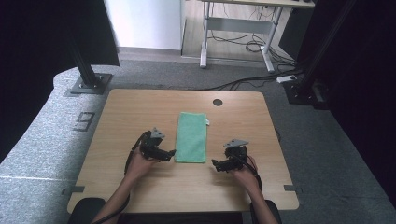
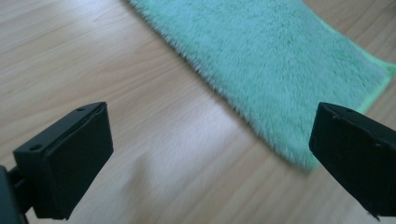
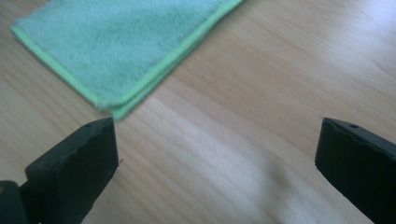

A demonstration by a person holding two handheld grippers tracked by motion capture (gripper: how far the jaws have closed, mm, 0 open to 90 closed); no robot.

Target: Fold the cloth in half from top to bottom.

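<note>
Green cloth (image 1: 191,136) folded, fluffy, flat on table (image 1: 116,121)

Green cloth (image 2: 280,60) is running off the top edge in the left gripper view – far end cut. Right gripper view is cropping the cloth's far part too; wood grain of the table (image 3: 243,154) is blurring near the jaws.

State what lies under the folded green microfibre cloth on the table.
The folded green microfibre cloth lies flat on the light wooden table top, with bare wood all around it. Its stacked edges show two layers. Whatever might sit between or beneath the layers is covered.
</note>
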